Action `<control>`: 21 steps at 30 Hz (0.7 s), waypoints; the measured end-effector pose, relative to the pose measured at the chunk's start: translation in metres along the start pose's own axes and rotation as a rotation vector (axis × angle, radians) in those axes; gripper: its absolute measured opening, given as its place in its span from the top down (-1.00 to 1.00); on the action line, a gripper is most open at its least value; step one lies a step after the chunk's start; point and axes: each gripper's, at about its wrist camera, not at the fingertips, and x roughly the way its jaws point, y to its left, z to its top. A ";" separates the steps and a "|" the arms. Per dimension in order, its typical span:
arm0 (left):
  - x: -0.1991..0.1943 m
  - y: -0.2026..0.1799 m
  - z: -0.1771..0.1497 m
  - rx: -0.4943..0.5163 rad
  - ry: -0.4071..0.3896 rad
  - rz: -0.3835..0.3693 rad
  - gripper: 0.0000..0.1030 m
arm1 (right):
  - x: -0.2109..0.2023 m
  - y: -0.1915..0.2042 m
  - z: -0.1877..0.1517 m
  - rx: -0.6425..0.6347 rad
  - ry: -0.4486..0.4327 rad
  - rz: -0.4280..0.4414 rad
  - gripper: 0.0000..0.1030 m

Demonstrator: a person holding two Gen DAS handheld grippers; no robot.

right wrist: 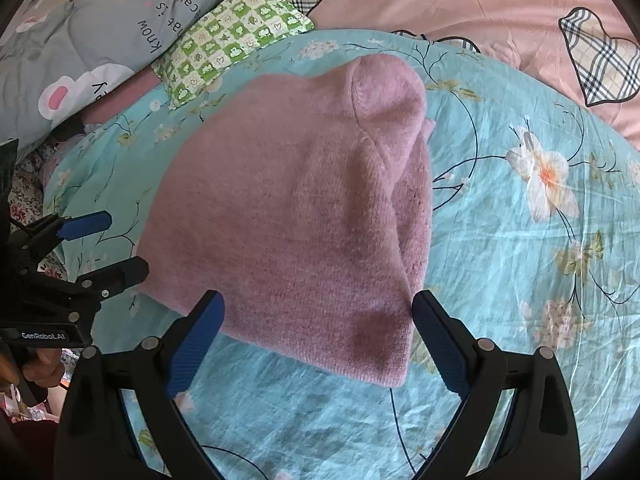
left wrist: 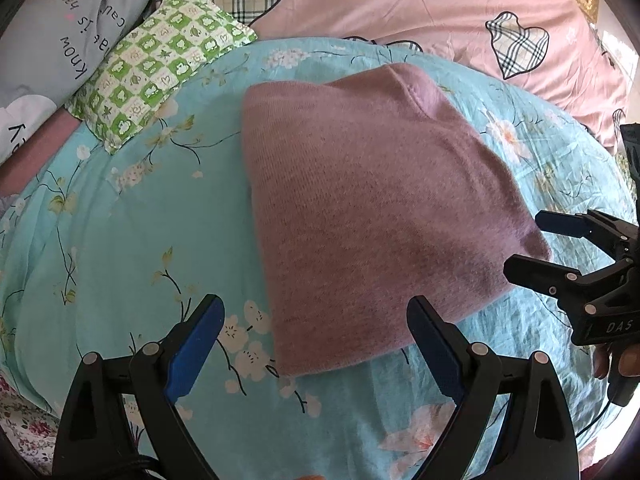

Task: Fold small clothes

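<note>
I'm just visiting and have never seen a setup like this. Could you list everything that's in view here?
Folded knit garment: one, mauve-pink, centre of the bed.
Floral bedsheet: one, turquoise, under the garment.
Checked pillow: one, green and white, far left.
Lettered cushion: one, grey, far left corner.
Heart-print quilt: one, pink, along the far side.
Left hand-held gripper: one, black with blue pads, open, empty.
Right hand-held gripper: one, black with blue pads, open, empty.

Fuzzy matt knit sweater (left wrist: 372,216) on a smooth, faintly creased cotton sheet (left wrist: 120,240).
</note>
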 end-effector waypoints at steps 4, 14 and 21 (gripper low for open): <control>0.000 0.001 0.000 -0.005 0.003 0.002 -0.81 | 0.000 -0.002 0.000 0.011 0.005 0.002 -0.84; -0.004 -0.001 -0.001 -0.006 -0.008 0.000 -0.81 | -0.003 0.000 -0.001 0.008 -0.005 -0.003 -0.84; -0.007 -0.003 -0.001 0.001 -0.013 -0.003 -0.81 | -0.004 0.003 0.001 0.004 -0.008 -0.006 -0.84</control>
